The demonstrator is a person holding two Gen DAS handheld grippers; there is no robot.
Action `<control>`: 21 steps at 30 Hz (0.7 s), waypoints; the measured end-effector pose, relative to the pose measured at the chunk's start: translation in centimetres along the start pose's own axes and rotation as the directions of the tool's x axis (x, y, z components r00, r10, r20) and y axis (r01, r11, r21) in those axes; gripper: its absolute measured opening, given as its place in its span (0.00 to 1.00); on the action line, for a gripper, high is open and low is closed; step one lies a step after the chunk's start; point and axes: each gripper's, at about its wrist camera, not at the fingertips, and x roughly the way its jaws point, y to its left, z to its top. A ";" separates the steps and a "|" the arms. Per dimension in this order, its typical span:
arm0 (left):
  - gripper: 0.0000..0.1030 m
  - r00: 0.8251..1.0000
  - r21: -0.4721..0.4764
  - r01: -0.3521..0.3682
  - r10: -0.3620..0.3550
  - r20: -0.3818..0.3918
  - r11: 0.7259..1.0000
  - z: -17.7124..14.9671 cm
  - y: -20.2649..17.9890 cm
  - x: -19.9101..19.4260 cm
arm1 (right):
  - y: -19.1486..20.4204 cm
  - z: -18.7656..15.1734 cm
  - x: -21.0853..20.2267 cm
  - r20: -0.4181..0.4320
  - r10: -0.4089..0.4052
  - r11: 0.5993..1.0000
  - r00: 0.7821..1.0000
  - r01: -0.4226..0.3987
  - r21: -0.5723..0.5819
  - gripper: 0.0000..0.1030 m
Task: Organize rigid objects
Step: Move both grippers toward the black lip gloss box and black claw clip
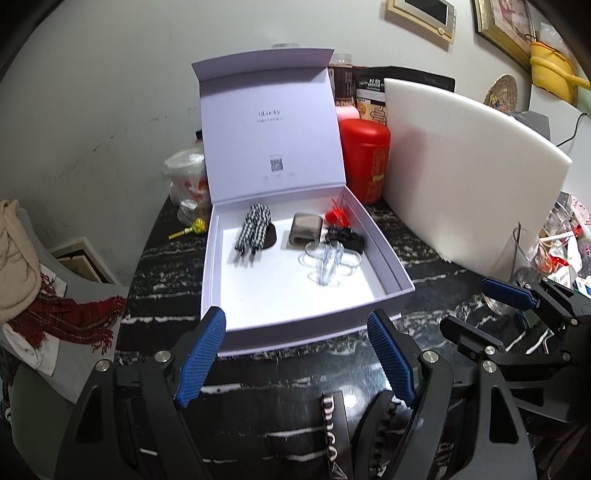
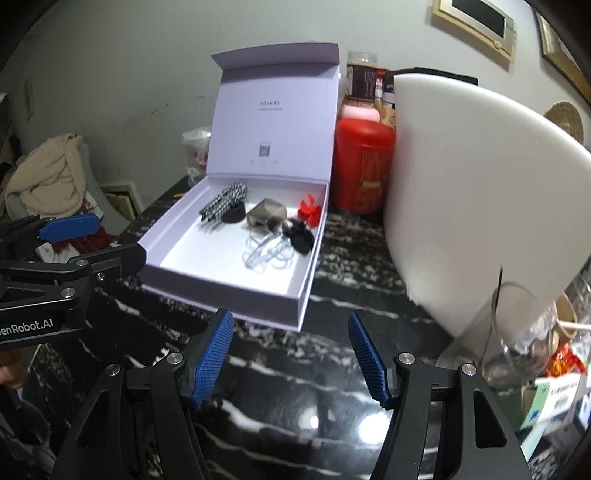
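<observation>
Hair clips (image 1: pixel 334 260) in open box (image 1: pixel 384 254)

In front of me a scuffed, grey-white wall (image 1: pixel 110 110) rises behind a black marble-patterned table (image 1: pixel 258 417) whose glossy top throws back bright spots of ceiling light. At two o'clock framed pictures (image 1: pixel 421 14) hang on that wall, with a woven round mat (image 1: pixel 500 90) below them. At nine o'clock a grey chair (image 1: pixel 79 284) holds a cream garment (image 1: pixel 16 258) and a red plaid scarf (image 1: pixel 70 319).
</observation>
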 end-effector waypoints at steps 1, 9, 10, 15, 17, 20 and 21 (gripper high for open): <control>0.77 1.000 0.000 0.004 -0.004 -0.006 1.000 -0.2 0.0 0.0 | 0.1 -0.3 0.0 -0.004 0.003 1.000 1.000 -0.003 -0.001 0.63; 0.77 0.999 -0.002 0.013 -0.014 -0.049 1.000 -2.5 0.2 0.4 | 1.7 -2.7 -0.2 -0.044 0.029 0.999 0.999 -0.030 -0.027 0.66; 0.77 0.998 -0.001 0.011 -0.011 -0.055 1.000 -2.8 0.3 0.4 | 1.9 -2.9 -0.2 -0.049 0.033 0.999 0.998 -0.035 -0.029 0.66; 0.77 0.996 0.020 0.020 -0.018 -0.089 1.000 -4.6 0.6 0.6 | 2.9 -4.3 -0.3 -0.075 0.065 0.997 0.995 -0.067 -0.030 0.68; 0.77 0.995 0.022 0.019 -0.016 -0.099 1.000 -5.1 0.7 0.7 | 3.3 -5.0 -0.2 -0.092 0.077 0.996 0.993 -0.080 -0.031 0.68; 0.77 0.993 0.034 0.033 -0.029 -0.113 0.999 -5.9 0.8 0.7 | 3.9 -5.9 0.0 -0.113 0.092 0.995 0.989 -0.097 -0.035 0.68; 0.77 0.993 0.044 0.037 -0.032 -0.112 0.998 -6.1 0.8 0.7 | 4.1 -6.1 0.0 -0.120 0.099 0.994 0.988 -0.104 -0.035 0.68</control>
